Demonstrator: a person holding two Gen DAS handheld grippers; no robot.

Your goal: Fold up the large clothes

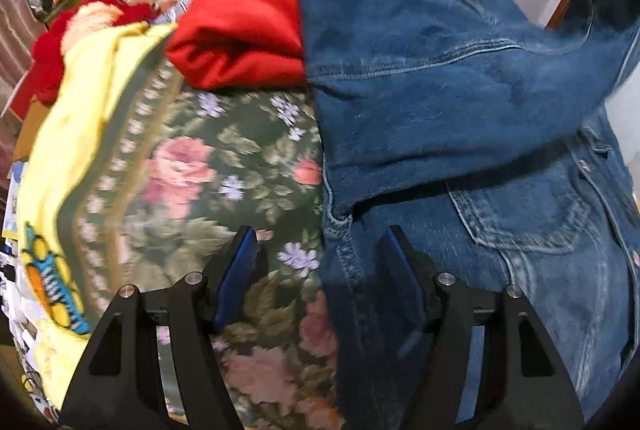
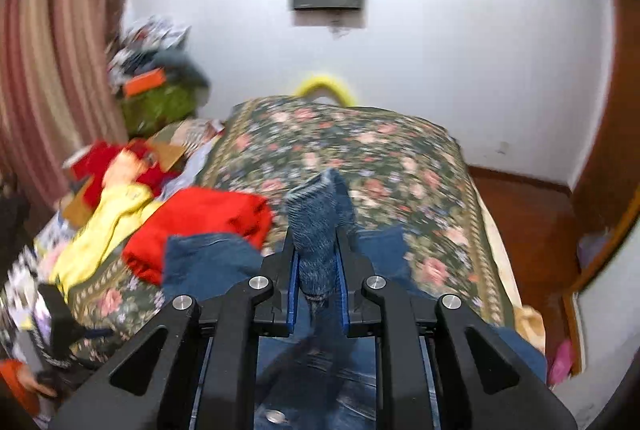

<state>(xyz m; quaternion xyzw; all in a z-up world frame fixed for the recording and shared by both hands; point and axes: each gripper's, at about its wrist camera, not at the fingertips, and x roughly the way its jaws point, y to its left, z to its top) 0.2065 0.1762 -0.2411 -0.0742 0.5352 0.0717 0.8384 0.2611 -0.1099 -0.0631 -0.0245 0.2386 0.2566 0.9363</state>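
Pinching denim jacket (image 2: 316, 230) in right gripper (image 2: 317, 242) jaws | left gripper (image 1: 320, 250) jaws wide over its edge

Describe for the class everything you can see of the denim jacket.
The denim jacket is blue, faded, with pale stitched seams, a chest pocket and metal buttons. It lies spread on the floral bedspread, partly folded over itself, touching the folded red garment. The right gripper pinches a bunched fold, lifted; the open left gripper hovers at its edge.
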